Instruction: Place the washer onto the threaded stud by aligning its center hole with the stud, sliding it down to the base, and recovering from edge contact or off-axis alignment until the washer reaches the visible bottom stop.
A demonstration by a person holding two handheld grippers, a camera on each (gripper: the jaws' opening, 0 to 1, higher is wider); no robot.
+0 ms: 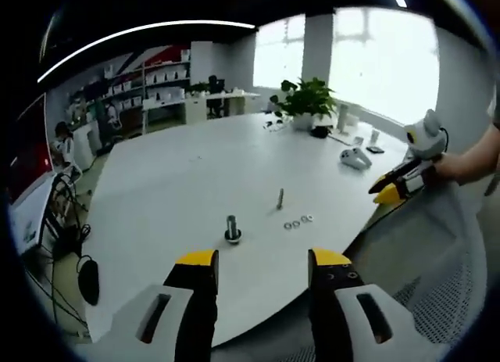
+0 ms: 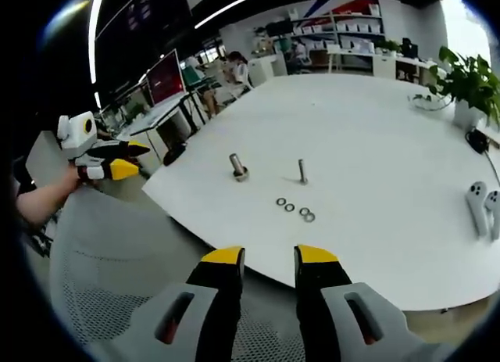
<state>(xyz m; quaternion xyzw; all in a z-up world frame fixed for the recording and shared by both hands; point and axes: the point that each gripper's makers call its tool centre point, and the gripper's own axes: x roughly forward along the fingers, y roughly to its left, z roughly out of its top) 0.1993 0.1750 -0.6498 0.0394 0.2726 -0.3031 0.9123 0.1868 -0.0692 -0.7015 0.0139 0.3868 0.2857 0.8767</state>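
Note:
Several small washers [image 1: 298,221] lie in a short row on the white table [image 1: 180,182]. A thick bolt on a dark base [image 1: 232,227] stands left of them, and a thin threaded stud [image 1: 280,198] stands upright behind them. My left gripper [image 1: 262,260] hangs open off the table's near edge, holding nothing. The right gripper [image 1: 397,187], in a person's hand, is off the table's right edge. In the right gripper view, the washers [image 2: 293,209], thin stud [image 2: 301,171] and thick bolt [image 2: 237,166] sit ahead of my open, empty right gripper [image 2: 270,256]. The left gripper [image 2: 109,163] is far left.
A grey mesh chair back [image 2: 101,268] stands between the grippers and the table edge. White controllers [image 2: 480,206] lie at the table's right, and a potted plant [image 1: 308,100] stands at its far end. Cables and a dark pad [image 1: 87,280] lie on the floor at the left.

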